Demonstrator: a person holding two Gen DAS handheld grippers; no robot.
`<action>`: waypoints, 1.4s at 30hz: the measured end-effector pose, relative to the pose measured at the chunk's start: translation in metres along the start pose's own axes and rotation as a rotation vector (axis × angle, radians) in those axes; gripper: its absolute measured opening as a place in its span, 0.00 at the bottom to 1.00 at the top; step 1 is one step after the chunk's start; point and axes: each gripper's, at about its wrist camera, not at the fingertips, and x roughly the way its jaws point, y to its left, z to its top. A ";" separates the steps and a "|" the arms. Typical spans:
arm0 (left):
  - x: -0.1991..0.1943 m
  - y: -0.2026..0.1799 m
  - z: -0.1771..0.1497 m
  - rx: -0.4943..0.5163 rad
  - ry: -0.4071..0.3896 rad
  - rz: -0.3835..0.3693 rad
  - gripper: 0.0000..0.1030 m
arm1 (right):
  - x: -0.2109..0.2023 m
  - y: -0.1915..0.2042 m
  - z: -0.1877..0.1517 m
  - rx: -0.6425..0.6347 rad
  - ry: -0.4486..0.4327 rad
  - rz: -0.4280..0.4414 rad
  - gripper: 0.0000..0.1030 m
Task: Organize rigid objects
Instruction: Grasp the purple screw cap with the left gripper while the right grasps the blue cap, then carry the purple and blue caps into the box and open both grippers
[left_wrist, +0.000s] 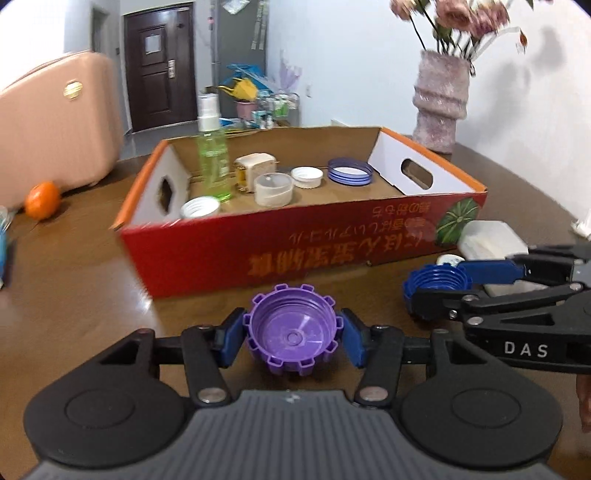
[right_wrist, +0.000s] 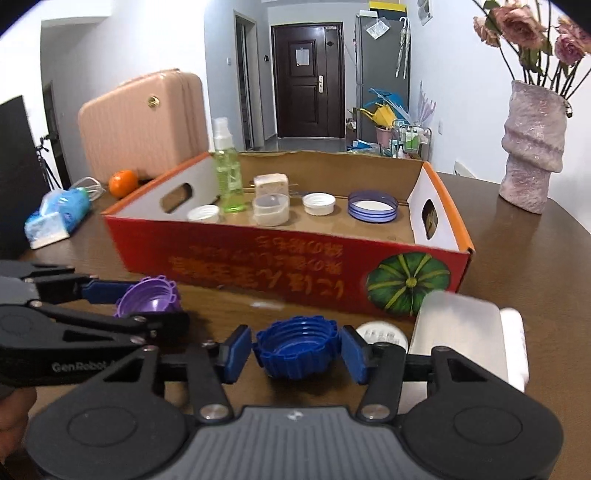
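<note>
Your left claw (left_wrist: 293, 341) clamps the purple cap (left_wrist: 293, 334) and your right claw (right_wrist: 295, 352) the blue cap (right_wrist: 297, 347); their ribbed rims may slip when lifted.

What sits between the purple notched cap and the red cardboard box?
Nothing: only bare brown table separates the purple notched cap from the red cardboard box, seen in the left wrist view.

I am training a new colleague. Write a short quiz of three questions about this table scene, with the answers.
1. True or false: the purple plastic cap lies inside the red cardboard box.
2. Which gripper has the blue plastic cap between its fingers? A) left B) right
3. Fill in: the green spray bottle stands ___ in the box.

Key: 1 false, it sits on the table between the left gripper fingers; 2 B, the right gripper; 3 upright.
</note>
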 end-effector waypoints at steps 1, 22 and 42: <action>-0.012 0.002 -0.006 -0.020 -0.001 -0.004 0.54 | -0.011 0.004 -0.005 0.002 -0.006 0.006 0.51; -0.249 -0.006 -0.058 -0.063 -0.339 0.006 0.54 | -0.233 0.067 -0.076 -0.017 -0.241 -0.003 0.51; -0.131 0.036 0.062 -0.061 -0.222 -0.073 0.54 | -0.154 0.027 0.034 0.004 -0.262 0.078 0.50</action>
